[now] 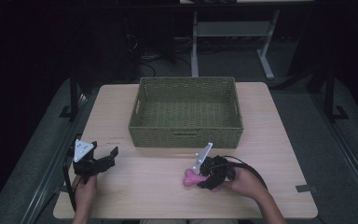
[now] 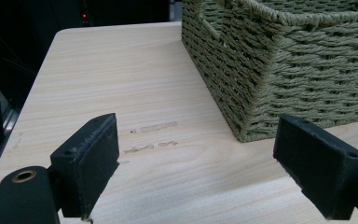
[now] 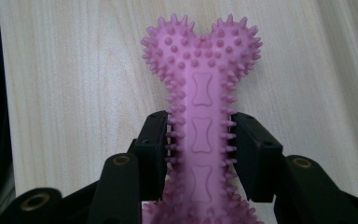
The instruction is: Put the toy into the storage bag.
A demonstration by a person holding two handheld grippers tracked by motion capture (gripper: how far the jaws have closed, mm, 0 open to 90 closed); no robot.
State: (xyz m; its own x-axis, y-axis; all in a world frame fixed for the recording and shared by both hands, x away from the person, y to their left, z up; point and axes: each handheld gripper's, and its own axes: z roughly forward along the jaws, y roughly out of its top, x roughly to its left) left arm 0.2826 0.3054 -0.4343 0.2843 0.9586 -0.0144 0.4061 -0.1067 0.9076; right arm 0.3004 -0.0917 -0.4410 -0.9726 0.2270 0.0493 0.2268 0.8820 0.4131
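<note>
Pink spiked bone toy sits clamped mid-shaft in the right gripper, likely for balance; left gripper gapes wide, empty, beside the basket.

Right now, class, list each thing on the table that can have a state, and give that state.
Woven basket: upright, empty.
Pink spiky bone toy: lying on the table, shaft between the jaws.
Right gripper: shut on the toy.
Left gripper: open, holding nothing.
</note>
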